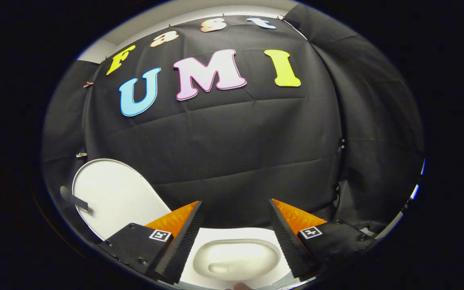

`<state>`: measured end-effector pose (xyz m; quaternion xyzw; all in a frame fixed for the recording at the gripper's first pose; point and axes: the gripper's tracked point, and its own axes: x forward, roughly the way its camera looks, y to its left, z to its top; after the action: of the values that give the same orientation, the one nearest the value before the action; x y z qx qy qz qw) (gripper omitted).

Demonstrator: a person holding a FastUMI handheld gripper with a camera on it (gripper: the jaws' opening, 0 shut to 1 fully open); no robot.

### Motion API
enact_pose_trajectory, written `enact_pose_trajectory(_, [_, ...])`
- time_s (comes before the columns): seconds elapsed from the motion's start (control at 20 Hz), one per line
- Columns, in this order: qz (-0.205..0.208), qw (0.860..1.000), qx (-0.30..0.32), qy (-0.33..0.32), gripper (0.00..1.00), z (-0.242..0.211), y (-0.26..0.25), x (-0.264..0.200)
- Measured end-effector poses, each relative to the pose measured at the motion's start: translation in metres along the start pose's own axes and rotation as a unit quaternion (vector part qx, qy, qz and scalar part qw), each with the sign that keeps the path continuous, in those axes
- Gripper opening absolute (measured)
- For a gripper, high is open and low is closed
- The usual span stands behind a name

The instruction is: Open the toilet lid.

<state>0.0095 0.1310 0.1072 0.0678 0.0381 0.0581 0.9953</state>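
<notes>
The white oval toilet lid [115, 197] stands raised to the left of my fingers, its flat face turned toward me, with the black cloth wall behind it. A short dark tab [74, 199] sticks out at its left edge. Below and between my fingers lies the white toilet body [236, 257] with a shallow oval hollow in it. My gripper [235, 202] is open above that hollow, with its fingers wide apart and nothing between them. The left finger [183, 233] is close to the lid's lower right edge; I cannot tell if it touches.
The black cloth wall [232, 153] hangs close behind the toilet and wraps round on the right in folds [373, 169]. A small metal clip [81, 155] holds the cloth above the lid. A bit of a hand [240, 286] shows under the fingers.
</notes>
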Motion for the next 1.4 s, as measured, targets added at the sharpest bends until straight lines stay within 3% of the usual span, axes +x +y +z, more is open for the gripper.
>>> enact_pose_trajectory(1.4, [0.012,1.000,-0.011,-0.001,0.99,-0.006,0.001,0.002])
